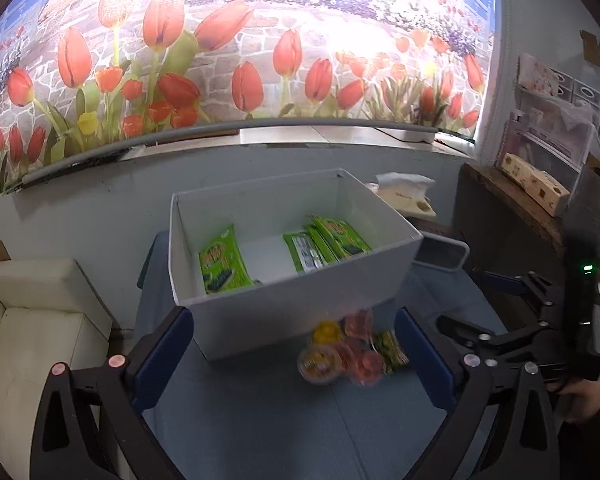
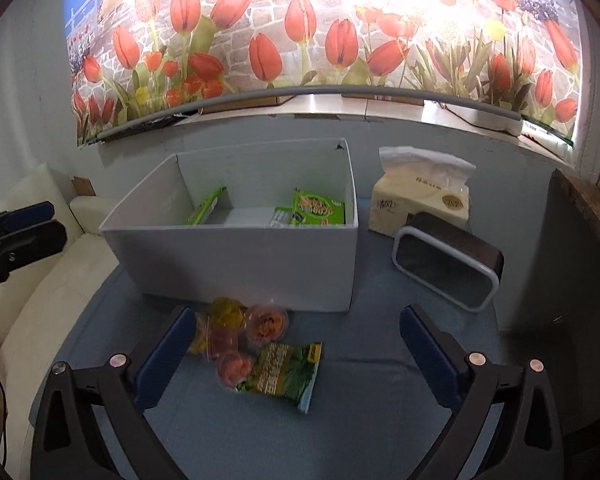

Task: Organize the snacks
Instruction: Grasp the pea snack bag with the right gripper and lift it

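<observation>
A white open box [image 1: 284, 312] [image 2: 236, 264] stands on the blue table and holds green snack packets: one at its left [image 1: 222, 260] [image 2: 206, 210] and a few at its right [image 1: 328, 242] [image 2: 318, 208]. In front of the box lie a clear bag of yellow and pink jelly cups [image 1: 342, 348] [image 2: 240, 334] and a green snack packet [image 1: 392, 350] [image 2: 286, 374]. My left gripper [image 1: 296, 356] is open and empty above the table, near the jelly cups. My right gripper [image 2: 296, 356] is open and empty over the green packet. Each gripper shows at the edge of the other's view.
A tissue pack [image 2: 422, 194] and a tilted dark container with a white rim [image 2: 448, 266] sit right of the box. A cream sofa [image 1: 32, 332] stands left of the table. A dark shelf [image 1: 512, 208] with packages stands at the right. A tulip mural covers the wall.
</observation>
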`<state>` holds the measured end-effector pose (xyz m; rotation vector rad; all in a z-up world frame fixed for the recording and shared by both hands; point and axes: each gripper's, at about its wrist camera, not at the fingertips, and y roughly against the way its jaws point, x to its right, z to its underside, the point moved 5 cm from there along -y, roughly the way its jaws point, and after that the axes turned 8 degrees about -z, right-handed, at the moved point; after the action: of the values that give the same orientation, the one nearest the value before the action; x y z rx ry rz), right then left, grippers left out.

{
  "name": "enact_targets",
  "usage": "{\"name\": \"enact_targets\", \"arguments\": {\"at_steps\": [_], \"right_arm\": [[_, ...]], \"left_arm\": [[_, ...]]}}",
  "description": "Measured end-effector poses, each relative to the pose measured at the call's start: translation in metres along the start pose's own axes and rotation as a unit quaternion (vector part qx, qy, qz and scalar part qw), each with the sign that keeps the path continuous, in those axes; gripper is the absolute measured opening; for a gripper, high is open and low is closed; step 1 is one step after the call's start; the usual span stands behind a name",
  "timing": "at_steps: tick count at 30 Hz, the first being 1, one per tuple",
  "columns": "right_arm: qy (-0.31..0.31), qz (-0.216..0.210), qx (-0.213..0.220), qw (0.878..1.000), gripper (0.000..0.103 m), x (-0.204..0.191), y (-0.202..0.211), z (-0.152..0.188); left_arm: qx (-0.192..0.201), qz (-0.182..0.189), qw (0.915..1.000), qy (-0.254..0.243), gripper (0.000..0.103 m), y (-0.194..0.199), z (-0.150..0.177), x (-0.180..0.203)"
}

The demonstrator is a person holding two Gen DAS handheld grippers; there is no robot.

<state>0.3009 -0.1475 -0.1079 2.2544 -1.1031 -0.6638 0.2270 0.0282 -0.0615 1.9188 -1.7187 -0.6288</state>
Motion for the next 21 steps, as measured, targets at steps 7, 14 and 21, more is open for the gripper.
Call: {"name": "enact_targets", "arguments": {"at_steps": [7, 14, 21], "right_arm": [[0.011, 0.003, -0.04, 0.999, 0.103, 0.004, -0.027, 0.043], [-0.045, 0.003, -0.069, 0.997, 0.103, 0.021, -0.062, 0.051], [-0.109, 0.001, -0.081, 0.991, 0.103, 0.032, -0.091, 0.05]], "left_arm": [[-0.042, 0.002, 0.9991, 0.01, 0.103, 0.016, 0.055, 0.008], [-0.068, 0.007, 0.9971, 0.032, 0.103, 0.027, 0.098, 0.008], [-0.084, 0.008, 0.9956, 0.04, 0.103, 0.026, 0.113, 0.007]]}}
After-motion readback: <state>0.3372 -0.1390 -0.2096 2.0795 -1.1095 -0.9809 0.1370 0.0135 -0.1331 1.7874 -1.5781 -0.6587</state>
